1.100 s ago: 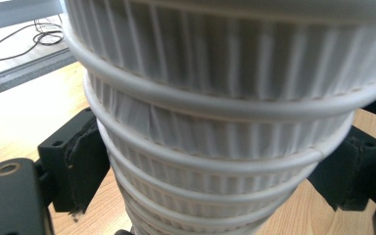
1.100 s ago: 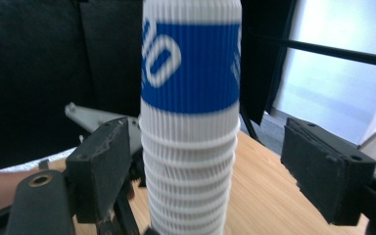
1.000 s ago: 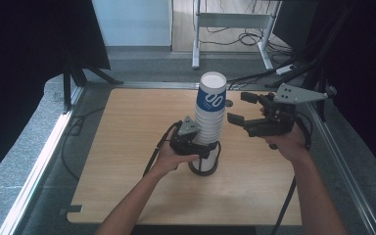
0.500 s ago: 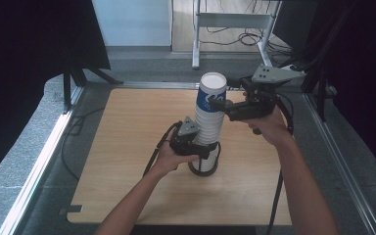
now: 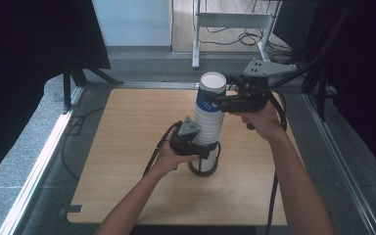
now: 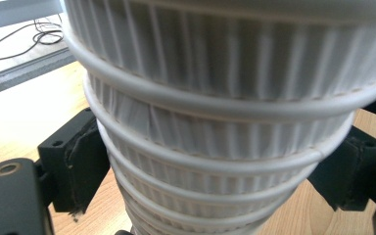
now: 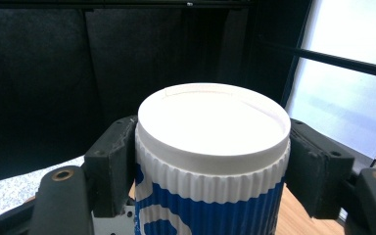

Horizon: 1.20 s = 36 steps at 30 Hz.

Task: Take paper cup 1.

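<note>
Mid-desk (image 5: 127,147), the cup stack (image 5: 208,129) stands upright, bases up, long axis vertical. Left claw (image 5: 203,149) clamps its lower rims; right claw (image 5: 214,100), jaws just closing, pinches the blue top cup (image 7: 210,161). Bare wood all around, edges well away.

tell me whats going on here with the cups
A person works a stack of upside-down ribbed paper cups on a wooden table. The left gripper clamps the stack low down, steadying it. The right gripper has just closed its jaws on the blue-printed top cup, probably to pull it off the stack.
</note>
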Available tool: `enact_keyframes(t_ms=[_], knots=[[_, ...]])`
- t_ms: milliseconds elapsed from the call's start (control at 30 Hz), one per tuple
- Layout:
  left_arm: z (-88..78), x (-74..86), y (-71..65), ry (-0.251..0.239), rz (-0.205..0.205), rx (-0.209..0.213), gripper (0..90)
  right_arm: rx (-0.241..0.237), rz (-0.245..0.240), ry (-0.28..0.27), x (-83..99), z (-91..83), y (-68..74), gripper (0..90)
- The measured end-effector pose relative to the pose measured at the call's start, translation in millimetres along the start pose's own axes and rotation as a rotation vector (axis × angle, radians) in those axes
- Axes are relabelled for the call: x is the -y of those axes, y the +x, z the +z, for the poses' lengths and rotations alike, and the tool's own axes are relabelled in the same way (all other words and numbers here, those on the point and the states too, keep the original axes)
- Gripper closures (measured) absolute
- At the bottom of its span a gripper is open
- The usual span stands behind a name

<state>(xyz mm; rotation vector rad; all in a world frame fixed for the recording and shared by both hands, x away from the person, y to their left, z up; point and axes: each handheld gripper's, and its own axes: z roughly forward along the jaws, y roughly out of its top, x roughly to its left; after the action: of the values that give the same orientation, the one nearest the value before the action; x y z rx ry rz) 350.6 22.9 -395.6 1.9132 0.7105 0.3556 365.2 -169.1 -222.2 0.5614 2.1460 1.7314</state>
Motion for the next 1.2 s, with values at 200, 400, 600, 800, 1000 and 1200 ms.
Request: enact_keyframes(t_ms=[200, 400, 600, 800, 1000, 1200], knots=[[0.1, -0.5, -0.2, 0.005, 0.004, 0.0, 12.7, 0.009, 0.006, -0.039, -7.2, -5.9, 0.1, 28.4], [-0.4, -0.7, -0.3, 0.009, 0.005, 0.001, 12.6, 0.031, 0.002, -0.093, -17.7, -13.7, 1.9, 28.6], [-0.6, -0.9, -0.3, 0.013, 0.008, 0.0, 12.7, 0.049, -0.006, -0.15, -29.6, -27.9, 6.2, 28.7], [-0.8, -0.2, -0.2, 0.008, 0.008, 0.0, 12.6, 0.065, -0.018, -0.199, -40.5, -48.2, 8.3, 28.8], [-0.6, -0.3, -0.4, 0.007, 0.008, -0.001, 12.6, 0.082, -0.017, -0.24, -44.7, -72.7, 7.1, 28.9], [-0.5, -0.2, -0.8, 0.007, 0.004, -0.005, 12.4, 0.11, -0.017, -0.242, -34.3, -96.0, 2.1, 28.9]])
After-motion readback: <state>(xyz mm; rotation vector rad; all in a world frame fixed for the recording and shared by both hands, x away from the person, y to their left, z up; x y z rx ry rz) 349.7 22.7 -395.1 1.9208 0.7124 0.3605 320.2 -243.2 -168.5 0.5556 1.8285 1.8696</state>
